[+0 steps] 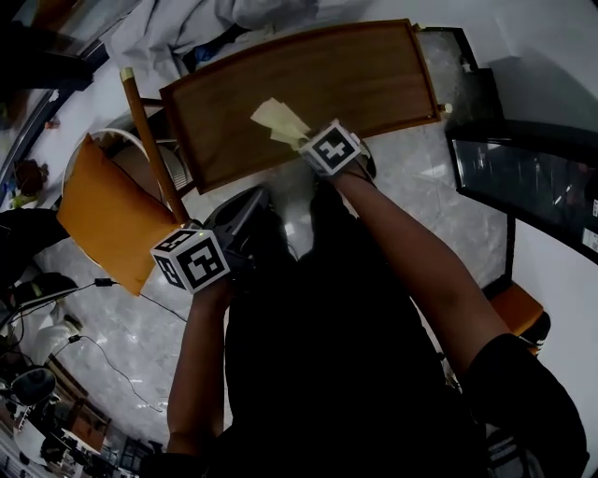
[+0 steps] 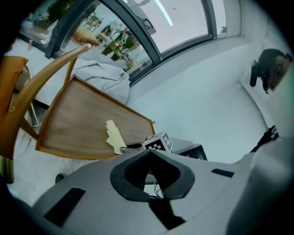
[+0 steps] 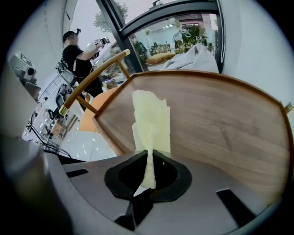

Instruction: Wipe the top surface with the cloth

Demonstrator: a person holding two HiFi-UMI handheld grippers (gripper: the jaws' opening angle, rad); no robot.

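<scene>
There were two grippers, one cloth, one table and one chair. The table [image 1: 360, 79] was a rectangular wooden top with a smooth brown grain and a thin raised rim, and the cloth [image 3: 151, 120] was a pale yellow, soft, crumpled strip lying on that top near its front edge. The right gripper [image 3: 149, 154] had its dark jaws pressed together on the near end of the cloth, which stood as a thin fold between them; the person's right forearm reached straight forward, with the marker cube over the table's edge. The left gripper [image 2: 148, 154] had its jaws closed tip to tip with nothing between them. It was held back off the table, above the pale marbled floor and just beside the chair [image 1: 107, 217], which had an orange seat and a curved wooden back rail. One heap of grey, rumpled fabric [image 1: 201, 26] lay beyond the table's far edge.
</scene>
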